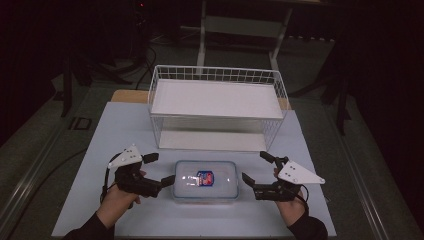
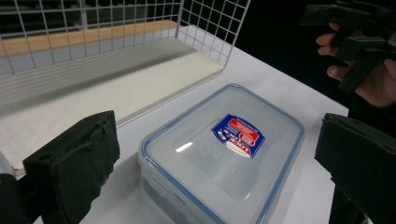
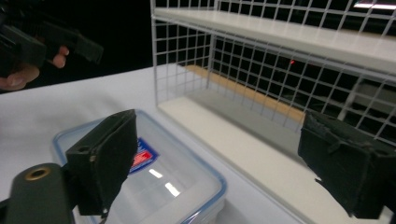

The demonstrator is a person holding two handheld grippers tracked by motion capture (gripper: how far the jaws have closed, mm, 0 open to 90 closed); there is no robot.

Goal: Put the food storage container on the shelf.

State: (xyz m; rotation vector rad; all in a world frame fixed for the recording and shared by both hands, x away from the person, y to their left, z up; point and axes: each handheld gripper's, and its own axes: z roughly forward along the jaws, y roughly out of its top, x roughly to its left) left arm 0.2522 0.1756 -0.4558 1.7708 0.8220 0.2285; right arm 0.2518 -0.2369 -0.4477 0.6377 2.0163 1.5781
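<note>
Left gripper (image 1: 159,170) hangs at the container's (image 1: 205,180) left end, jaws apart, holding nothing. Container lies on table (image 1: 125,130) before wire rack (image 1: 216,107), centred for a two-sided pickup. Right gripper (image 1: 256,169) mirrors, jaws wide, empty.

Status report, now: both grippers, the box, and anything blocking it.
Left gripper and right gripper open, flanking the box, holding nothing. Lidded clear box flat on table. Wire rack behind it; nothing blocking.
</note>
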